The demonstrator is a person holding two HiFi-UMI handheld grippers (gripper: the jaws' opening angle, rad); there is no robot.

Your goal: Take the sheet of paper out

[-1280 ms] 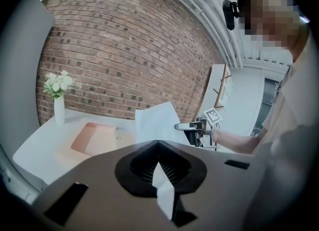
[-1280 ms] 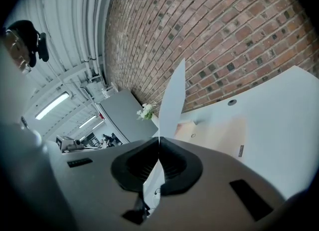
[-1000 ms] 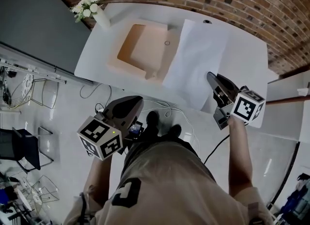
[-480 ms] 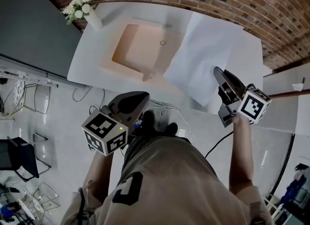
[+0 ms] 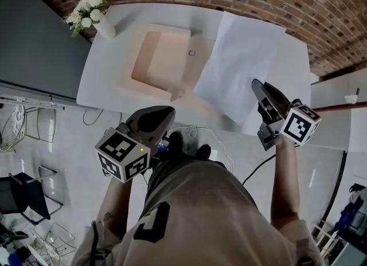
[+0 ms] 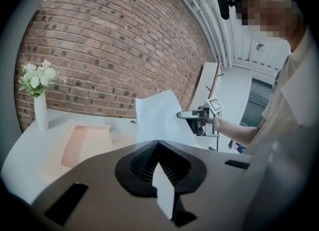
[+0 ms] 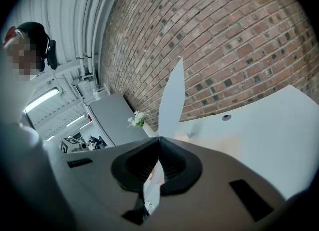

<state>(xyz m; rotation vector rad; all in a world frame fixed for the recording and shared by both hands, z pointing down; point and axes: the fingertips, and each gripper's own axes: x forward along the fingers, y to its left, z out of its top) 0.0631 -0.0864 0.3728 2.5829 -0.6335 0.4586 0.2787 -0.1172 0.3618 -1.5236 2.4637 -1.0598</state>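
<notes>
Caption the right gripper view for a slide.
Right gripper, jaws shut on the sheet of paper, holds it edge-on before the brick wall, white table beyond.

We found no words, numbers or brand names that we could read anywhere. The only signs were black-and-white square patterns, not letters, on the marker cube (image 5: 121, 157) of the left claw (image 5: 170, 110) and on the marker cube (image 5: 301, 126) of the right claw (image 5: 254, 82). A dark emblem (image 5: 150, 223) on the person's shirt stayed unreadable to us.
</notes>
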